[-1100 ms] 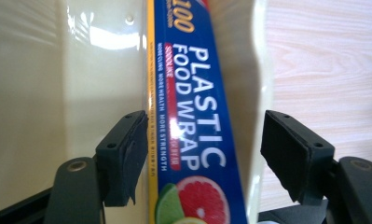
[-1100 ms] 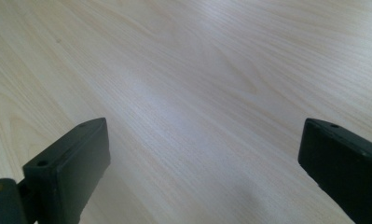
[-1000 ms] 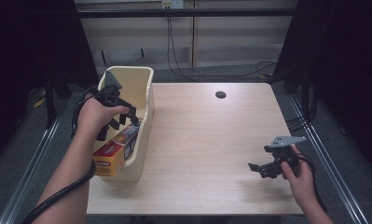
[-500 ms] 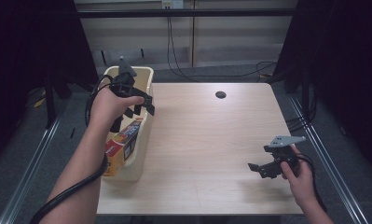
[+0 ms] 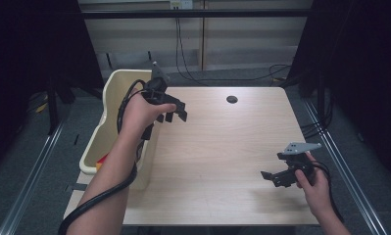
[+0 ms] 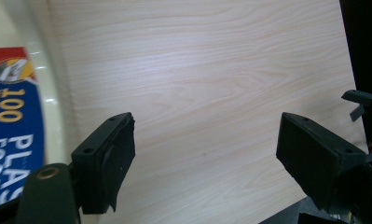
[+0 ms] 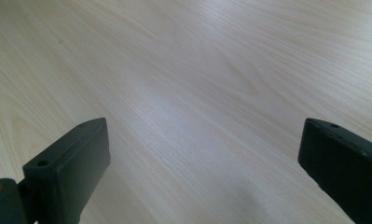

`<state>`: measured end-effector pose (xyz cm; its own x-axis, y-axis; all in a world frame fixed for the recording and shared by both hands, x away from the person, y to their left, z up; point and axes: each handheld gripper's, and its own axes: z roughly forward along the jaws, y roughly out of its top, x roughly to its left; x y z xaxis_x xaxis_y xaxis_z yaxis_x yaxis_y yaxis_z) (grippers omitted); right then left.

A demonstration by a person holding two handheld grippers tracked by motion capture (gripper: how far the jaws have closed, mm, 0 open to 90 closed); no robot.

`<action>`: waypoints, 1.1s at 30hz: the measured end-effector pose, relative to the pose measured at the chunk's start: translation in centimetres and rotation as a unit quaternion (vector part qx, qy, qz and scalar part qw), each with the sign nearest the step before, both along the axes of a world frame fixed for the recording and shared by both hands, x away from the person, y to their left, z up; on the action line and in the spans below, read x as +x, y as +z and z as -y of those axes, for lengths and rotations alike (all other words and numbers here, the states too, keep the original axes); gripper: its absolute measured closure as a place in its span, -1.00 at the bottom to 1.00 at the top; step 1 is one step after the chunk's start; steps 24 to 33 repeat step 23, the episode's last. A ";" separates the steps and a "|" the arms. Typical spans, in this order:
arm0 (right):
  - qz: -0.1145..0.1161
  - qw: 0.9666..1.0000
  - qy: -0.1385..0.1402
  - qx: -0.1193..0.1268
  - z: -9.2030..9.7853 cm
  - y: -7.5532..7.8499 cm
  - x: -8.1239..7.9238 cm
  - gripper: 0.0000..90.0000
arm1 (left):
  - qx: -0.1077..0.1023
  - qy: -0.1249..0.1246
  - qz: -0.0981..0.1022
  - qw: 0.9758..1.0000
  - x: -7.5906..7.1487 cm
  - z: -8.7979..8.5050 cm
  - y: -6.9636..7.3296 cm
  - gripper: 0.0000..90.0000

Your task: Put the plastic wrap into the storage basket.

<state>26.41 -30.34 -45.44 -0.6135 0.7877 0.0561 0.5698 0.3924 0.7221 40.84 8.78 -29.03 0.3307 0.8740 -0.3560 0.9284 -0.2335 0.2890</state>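
My left gripper [image 5: 171,113] hovers over the table's left edge, just right of the cream plastic bin [image 5: 115,83]. Its jaws have just been opening, and they are open with only bare wood between them in the left gripper view [image 6: 204,140]. A printed box lies inside the bin, its blue face with "100" [image 6: 11,130] at the left of that view and a red and yellow corner [image 5: 101,160] poking out past my forearm. My right gripper [image 5: 274,177] rests low at the table's near right, open over bare wood [image 7: 202,135].
The light wooden table [image 5: 222,147] has a round black cable hole [image 5: 232,99] near its far edge. The bin's rim [image 6: 53,93] runs beside my left jaw. Cables and metal floor rails lie beyond the table.
My left hand has come out of the bin and moved right and toward the far side, over the table's edge, with its jaws wider. The box stays in the bin. The right hand has not moved.
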 end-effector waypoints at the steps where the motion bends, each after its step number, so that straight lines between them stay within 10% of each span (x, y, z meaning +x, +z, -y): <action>1: 0.000 1.000 0.000 0.001 0.0 0.0 0.0 -0.96 | -0.001 -0.004 0.000 1.000 0.0 0.3 -0.3 -0.59; 33: 0.000 1.000 0.000 -0.002 0.0 -0.1 0.0 -0.96 | -0.033 -0.043 0.004 0.999 -0.6 4.5 -4.8 -0.70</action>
